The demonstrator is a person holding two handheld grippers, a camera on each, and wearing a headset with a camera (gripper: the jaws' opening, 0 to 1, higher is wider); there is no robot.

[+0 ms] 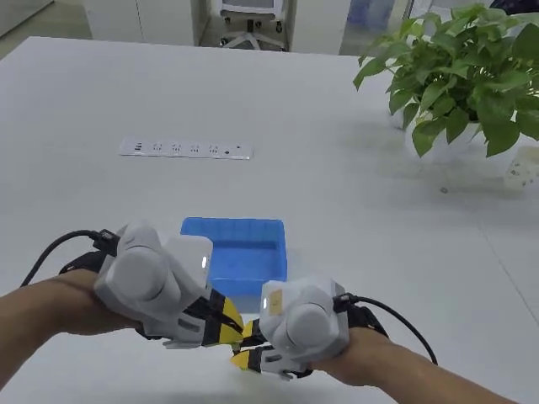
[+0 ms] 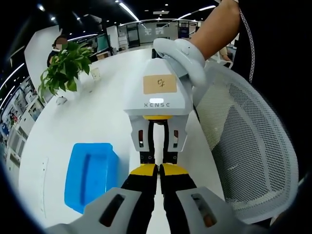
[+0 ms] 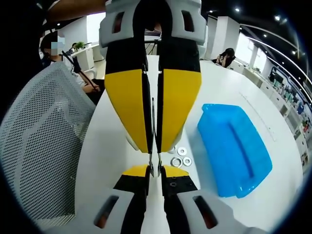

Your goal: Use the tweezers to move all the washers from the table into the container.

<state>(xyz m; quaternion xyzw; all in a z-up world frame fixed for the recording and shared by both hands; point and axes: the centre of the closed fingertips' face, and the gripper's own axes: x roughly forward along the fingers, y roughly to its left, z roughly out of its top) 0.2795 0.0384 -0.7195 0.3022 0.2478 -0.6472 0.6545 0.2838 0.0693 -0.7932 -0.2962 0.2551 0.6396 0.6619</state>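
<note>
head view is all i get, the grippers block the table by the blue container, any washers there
observer: yes, the right gripper view shows a few washers on the table beside the blue container.
operator: tweezers picked up yet
observer: a thin metal strip, likely the tweezers, runs between the left gripper's shut yellow jaws, ending beside the washers.
operator: and the right gripper
observer: the left gripper view shows the right gripper's jaws a narrow gap apart; whether they grip anything i cannot tell.
</note>
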